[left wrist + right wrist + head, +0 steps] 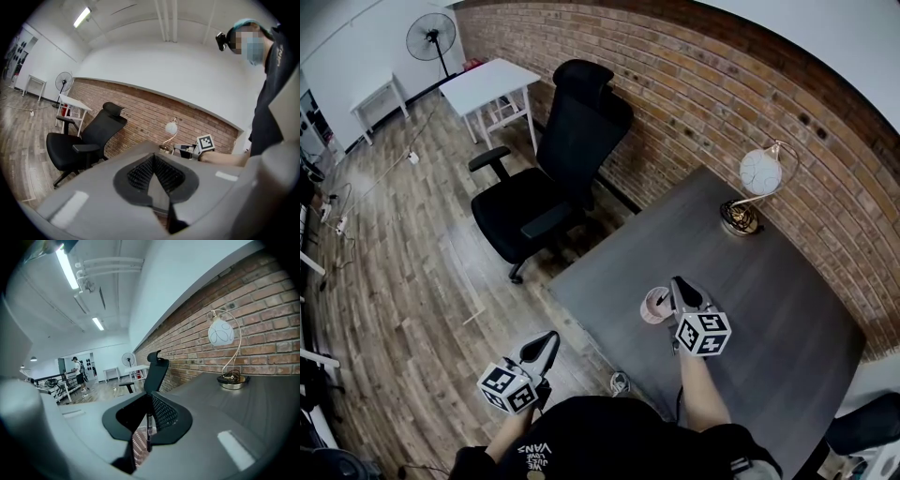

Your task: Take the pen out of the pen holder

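A pink mesh pen holder (654,307) stands near the front left corner of the dark grey table (769,300). My right gripper (678,282) hangs right over it. In the right gripper view that gripper (149,402) is shut on a thin dark pen (148,433), which stands upright between the pads above the pen holder (138,446). My left gripper (550,337) is held low off the table's left edge, above the floor. Seen from its own camera, the left gripper (153,157) is shut with nothing in it.
A globe lamp (757,176) on a brass base stands at the table's far side by the brick wall. A black office chair (553,178) sits left of the table. Farther off are a white table (492,80) and a fan (431,36).
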Demonstrator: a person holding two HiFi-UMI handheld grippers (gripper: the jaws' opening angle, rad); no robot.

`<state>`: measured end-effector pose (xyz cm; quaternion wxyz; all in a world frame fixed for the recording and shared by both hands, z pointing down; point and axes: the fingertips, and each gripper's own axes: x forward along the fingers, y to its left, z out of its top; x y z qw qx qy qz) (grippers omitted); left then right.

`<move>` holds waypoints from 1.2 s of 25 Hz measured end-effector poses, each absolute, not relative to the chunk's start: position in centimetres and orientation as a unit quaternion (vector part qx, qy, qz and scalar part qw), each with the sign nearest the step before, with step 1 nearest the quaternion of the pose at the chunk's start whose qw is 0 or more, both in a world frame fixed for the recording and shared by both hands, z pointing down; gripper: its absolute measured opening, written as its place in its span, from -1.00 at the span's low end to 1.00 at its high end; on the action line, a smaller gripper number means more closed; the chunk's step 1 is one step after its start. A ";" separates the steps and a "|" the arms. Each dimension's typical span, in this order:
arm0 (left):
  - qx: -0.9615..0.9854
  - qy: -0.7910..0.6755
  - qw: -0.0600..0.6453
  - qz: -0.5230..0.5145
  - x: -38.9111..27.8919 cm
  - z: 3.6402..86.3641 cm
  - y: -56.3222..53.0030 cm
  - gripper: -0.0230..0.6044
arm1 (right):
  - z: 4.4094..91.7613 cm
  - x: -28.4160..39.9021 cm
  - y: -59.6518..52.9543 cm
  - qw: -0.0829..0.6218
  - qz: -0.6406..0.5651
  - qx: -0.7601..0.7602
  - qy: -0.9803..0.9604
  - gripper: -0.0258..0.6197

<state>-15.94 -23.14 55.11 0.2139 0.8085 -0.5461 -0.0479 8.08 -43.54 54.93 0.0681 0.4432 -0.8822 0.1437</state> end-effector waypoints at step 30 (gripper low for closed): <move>0.861 -0.455 0.221 -0.061 -16.0 55.3 -17.4 -0.76 | 47.9 10.9 -29.5 -0.016 0.132 0.509 -0.850 -0.83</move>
